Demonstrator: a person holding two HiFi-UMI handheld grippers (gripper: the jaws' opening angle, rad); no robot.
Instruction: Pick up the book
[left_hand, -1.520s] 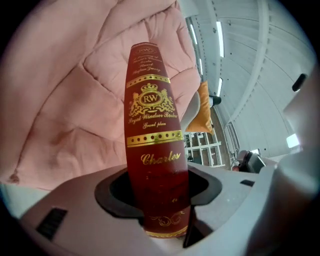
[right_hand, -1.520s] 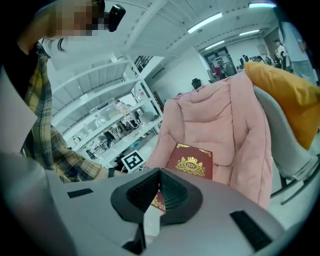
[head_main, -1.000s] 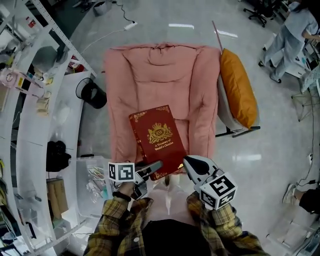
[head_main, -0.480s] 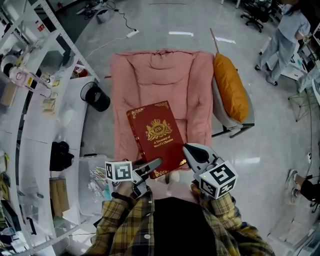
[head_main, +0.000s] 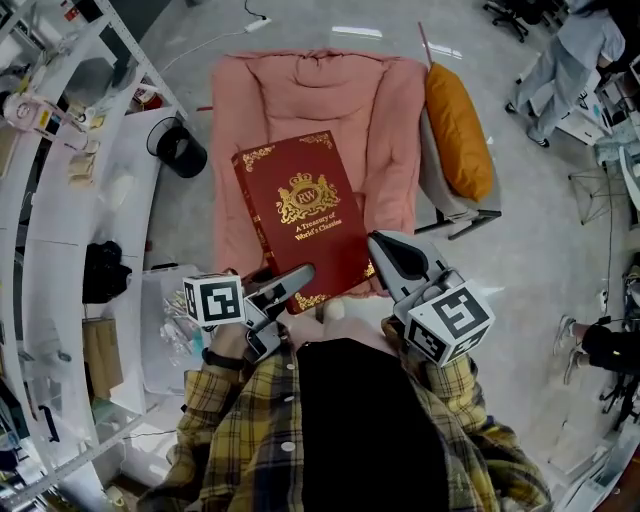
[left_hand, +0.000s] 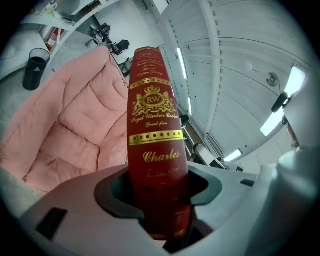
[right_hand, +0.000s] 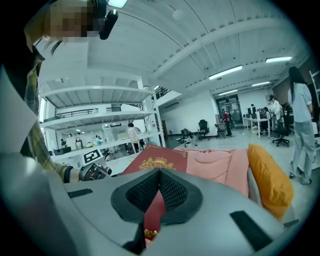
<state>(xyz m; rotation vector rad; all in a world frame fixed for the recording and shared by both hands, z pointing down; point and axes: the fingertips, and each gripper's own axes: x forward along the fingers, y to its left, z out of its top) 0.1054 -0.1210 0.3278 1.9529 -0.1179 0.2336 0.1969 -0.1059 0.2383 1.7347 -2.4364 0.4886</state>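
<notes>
A thick red book (head_main: 300, 215) with gold print hangs in the air above the pink padded chair (head_main: 300, 90), gripped at its near end from both sides. My left gripper (head_main: 290, 282) is shut on the spine corner; the left gripper view shows the spine (left_hand: 152, 125) standing between the jaws of the gripper (left_hand: 159, 200). At the near right corner my right gripper (head_main: 385, 258) is shut on the front cover's edge. The right gripper view shows the cover (right_hand: 159, 162) running away from the gripper (right_hand: 151, 212), its edge wedged between the black pads.
An orange cushion (head_main: 458, 130) leans at the chair's right side. Left of the chair stand a black bin (head_main: 180, 150), white curved shelving (head_main: 60, 200) and a clear plastic box (head_main: 170, 300). A person (head_main: 565, 60) stands at the far right near desks.
Both grippers have risen with the book held between them. The book now sits higher and larger in the head view, further off the chair seat.
</notes>
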